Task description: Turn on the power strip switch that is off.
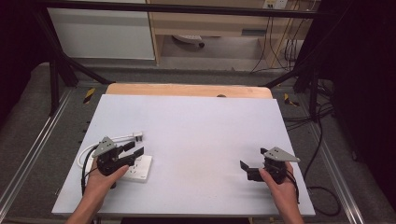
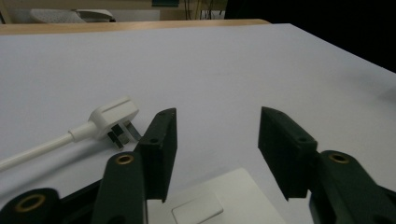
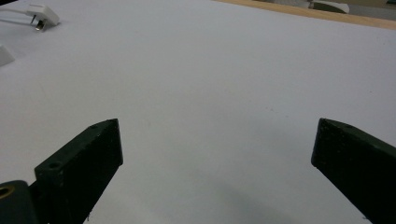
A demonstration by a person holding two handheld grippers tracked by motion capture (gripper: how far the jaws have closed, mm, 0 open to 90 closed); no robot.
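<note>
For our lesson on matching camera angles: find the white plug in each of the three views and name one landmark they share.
High view: the white plug lies left of centre on the white table, just beyond the left gripper.
Left gripper view: centre left, its prongs pointing toward the left finger.
Right gripper view: top left corner.
Shared landmark: the wooden table edge at the far side.
</note>
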